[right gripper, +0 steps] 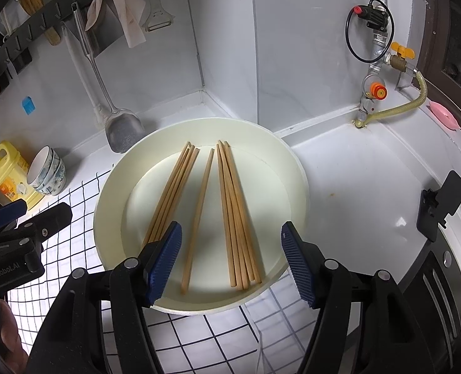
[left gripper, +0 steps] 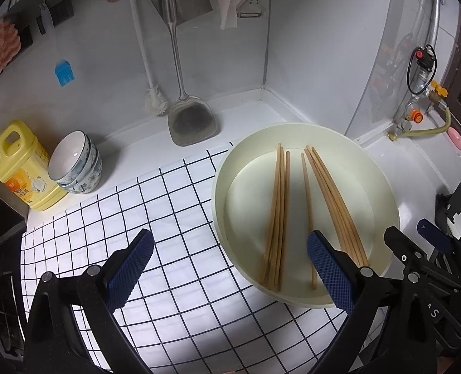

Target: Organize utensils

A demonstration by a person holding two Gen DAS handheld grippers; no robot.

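Both grippers point steeply down toward the counter and neither one holds anything. The left gripper [left gripper: 230, 268] has its tongs spread wide: one blue pad hangs over the checked cloth [left gripper: 174, 218], the other pad over the near edge of the dish [left gripper: 383, 199], at about 5 o'clock from the dish centre. The right gripper [right gripper: 230, 265] also has its tongs spread, with one pad on each side of the near rim of the same dish [right gripper: 296, 168]; the pads do not press on any stick.

The chopsticks [right gripper: 199, 205] lie flat inside the round cream dish, which stands partly on the cloth and partly on the white counter. They are plain light wood and form three parts: a bundle on the left side, one single stick in the middle, and a bundle on the right side. The far tips come closer together toward 12 o'clock, and the near ends spread toward 6 o'clock. In the left wrist view the chopsticks [left gripper: 296, 215] show the same fan shape.

The left wrist view shows more of the cloth, and at 9 o'clock a yellow bottle [left gripper: 21, 168] with a stack of bowls [left gripper: 77, 165] just beside it. The right wrist view shows the pipe valve [right gripper: 399, 56] with a yellow handle at 2 o'clock and a black clip stand [right gripper: 442, 205] at 3 o'clock. It also shows the left gripper [right gripper: 27, 218] at 9 o'clock. A metal spatula [left gripper: 193, 121] hangs behind the dish in both views.
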